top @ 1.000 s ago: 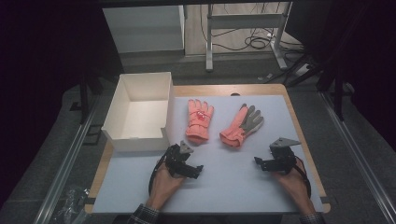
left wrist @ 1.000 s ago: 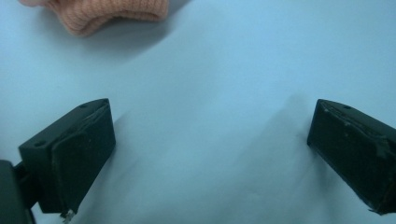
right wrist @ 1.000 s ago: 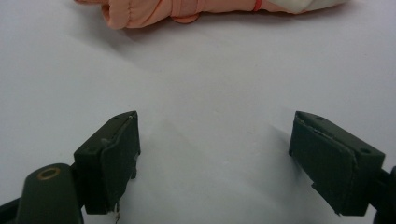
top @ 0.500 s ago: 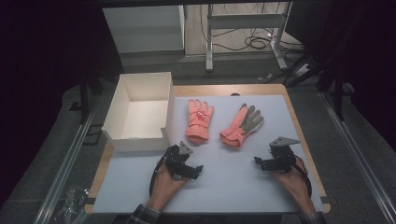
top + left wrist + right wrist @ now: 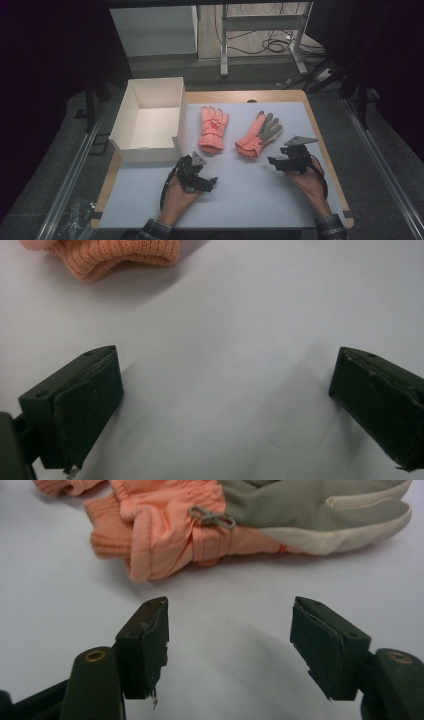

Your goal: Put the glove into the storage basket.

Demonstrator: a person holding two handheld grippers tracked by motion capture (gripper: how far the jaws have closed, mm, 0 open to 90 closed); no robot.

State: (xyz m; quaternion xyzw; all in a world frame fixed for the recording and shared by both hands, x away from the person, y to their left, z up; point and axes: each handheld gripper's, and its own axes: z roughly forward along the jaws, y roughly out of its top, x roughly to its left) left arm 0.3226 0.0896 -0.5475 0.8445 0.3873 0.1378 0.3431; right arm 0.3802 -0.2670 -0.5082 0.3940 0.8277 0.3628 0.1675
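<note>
The right gripper point(image 5: 276, 162) rests on the white mat point(image 5: 250, 200), jaws spread wide and empty. The grey-palmed glove point(image 5: 259, 133) lies just ahead of it, cuff toward the jaws, long axis running away up-right. The left gripper point(image 5: 210, 182), likewise wide open, sits near the pink glove point(image 5: 213, 129).

One camera sits high up and looks down on the whole tabletop point(image 5: 260, 200). Two more ride low and close. The right one and the high one both see the grey-palmed glove point(image 5: 280, 515).
</note>
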